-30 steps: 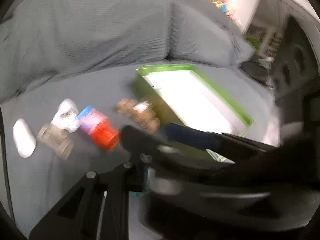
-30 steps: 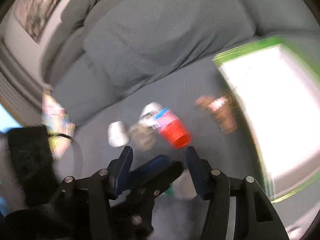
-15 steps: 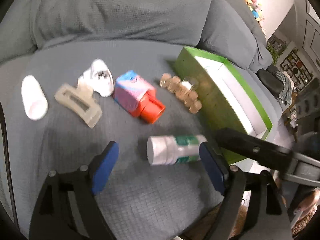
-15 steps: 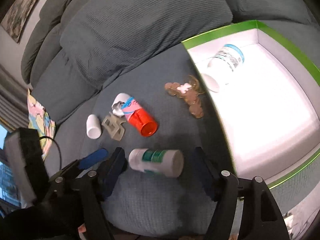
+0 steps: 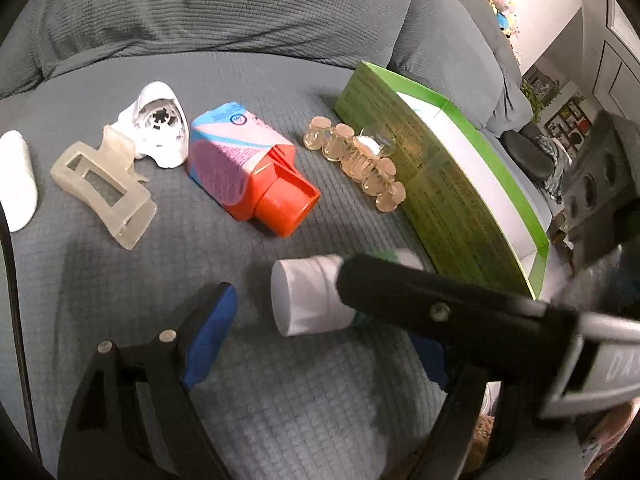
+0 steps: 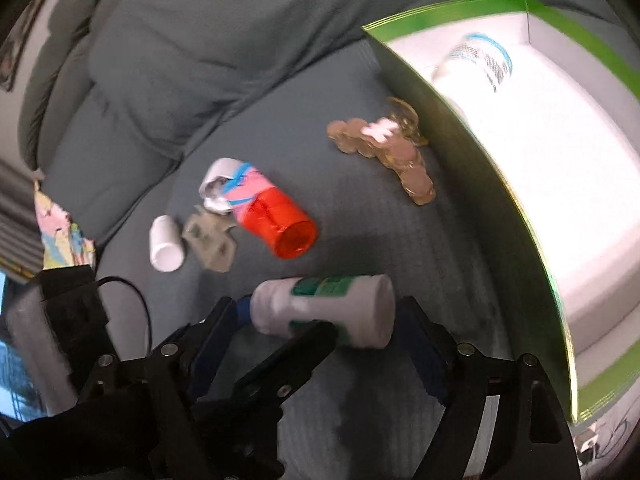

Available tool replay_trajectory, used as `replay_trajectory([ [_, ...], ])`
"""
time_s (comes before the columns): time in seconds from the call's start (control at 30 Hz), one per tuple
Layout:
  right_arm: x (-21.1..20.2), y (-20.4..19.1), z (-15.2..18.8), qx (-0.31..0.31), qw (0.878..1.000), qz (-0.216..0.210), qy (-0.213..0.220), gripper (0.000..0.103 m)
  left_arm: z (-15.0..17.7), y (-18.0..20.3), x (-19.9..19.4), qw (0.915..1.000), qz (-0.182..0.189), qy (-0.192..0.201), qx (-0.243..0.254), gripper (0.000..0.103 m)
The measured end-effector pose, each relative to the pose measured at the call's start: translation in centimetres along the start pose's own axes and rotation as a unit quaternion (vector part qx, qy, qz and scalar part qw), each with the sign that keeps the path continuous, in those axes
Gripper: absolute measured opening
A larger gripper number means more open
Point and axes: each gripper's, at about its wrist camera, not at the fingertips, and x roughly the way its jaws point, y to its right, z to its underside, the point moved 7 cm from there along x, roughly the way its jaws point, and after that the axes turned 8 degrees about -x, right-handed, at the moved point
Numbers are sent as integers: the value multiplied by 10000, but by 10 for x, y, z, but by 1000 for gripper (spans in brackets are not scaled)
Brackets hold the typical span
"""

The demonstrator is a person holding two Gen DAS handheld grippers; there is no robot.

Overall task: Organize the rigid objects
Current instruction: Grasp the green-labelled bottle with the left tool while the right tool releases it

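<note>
Both grippers angled down, fingers spread around white bottle [image 6: 324,310], right [image 6: 316,340] opening

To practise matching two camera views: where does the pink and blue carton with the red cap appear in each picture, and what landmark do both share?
Left wrist view: the carton lies left of centre, cap toward the lower right.
Right wrist view: the carton lies left of centre, cap toward the lower right.
Shared landmark: the green box, right of the carton in both.

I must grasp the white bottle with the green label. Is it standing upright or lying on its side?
Lying on its side. The bottle rests lengthwise on the grey sofa, cap end toward the left of the right wrist view, flat base toward the green box.
</note>
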Motion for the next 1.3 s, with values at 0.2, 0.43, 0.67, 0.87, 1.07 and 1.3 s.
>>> replay_trajectory([
  [0.2, 15, 8, -4, 108, 9998, -174, 39, 82, -2, 2, 8, 9998, 144, 85, 98, 60],
  [0.43, 19, 2, -8, -213, 9995, -208, 100, 74, 3, 12, 8, 9986, 466, -19, 238, 25],
  [0.67, 18, -13, 2, -635, 9978, -162, -131, 72, 9, 8, 3, 9995, 97, -33, 285, 34],
  [0.87, -15, -3, -8, -479, 9985, -222, 147, 71, -2, -5, -15, 9994, 50, 318, -100, 69],
  [1.07, -42, 0, -18, -289, 9977, -427, 447, 71, -10, 4, 1, 9991, 104, 389, -97, 76],
  [1.3, -42, -2, -19, -237, 9970, -565, 477, 71, -19, 16, 19, 9980, 300, 548, -70, 69],
])
